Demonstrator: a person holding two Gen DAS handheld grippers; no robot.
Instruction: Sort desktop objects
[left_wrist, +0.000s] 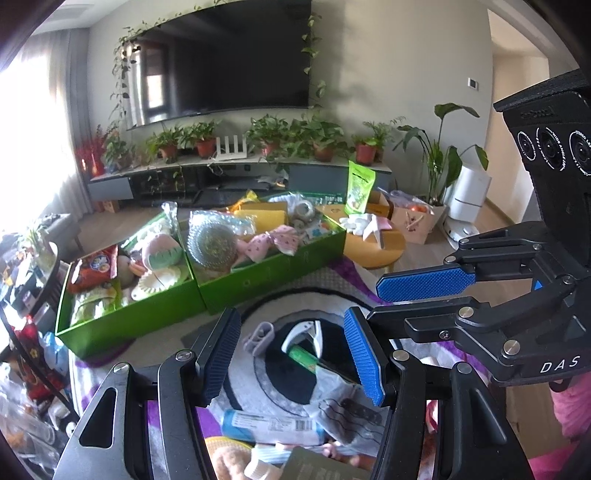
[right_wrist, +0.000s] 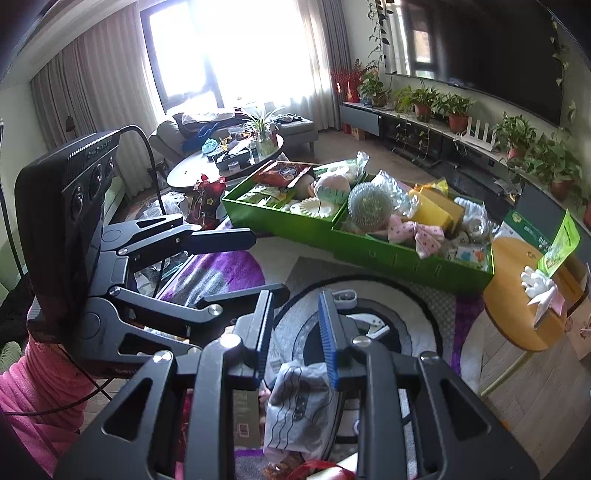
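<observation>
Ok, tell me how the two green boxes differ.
The left green box holds an orange snack bag and white pleated paper cups; the right green box holds a metal scouring ball and a pink dotted bow. The right one sits nearer the round yellow table. Both are open and packed full.

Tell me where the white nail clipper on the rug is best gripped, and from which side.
Grip the nail clipper across its narrow curved body near the middle, coming from above. It lies flat on the rug, with the green tube right beside its near end, so I would set the pads on the far half to avoid catching the tube.
</observation>
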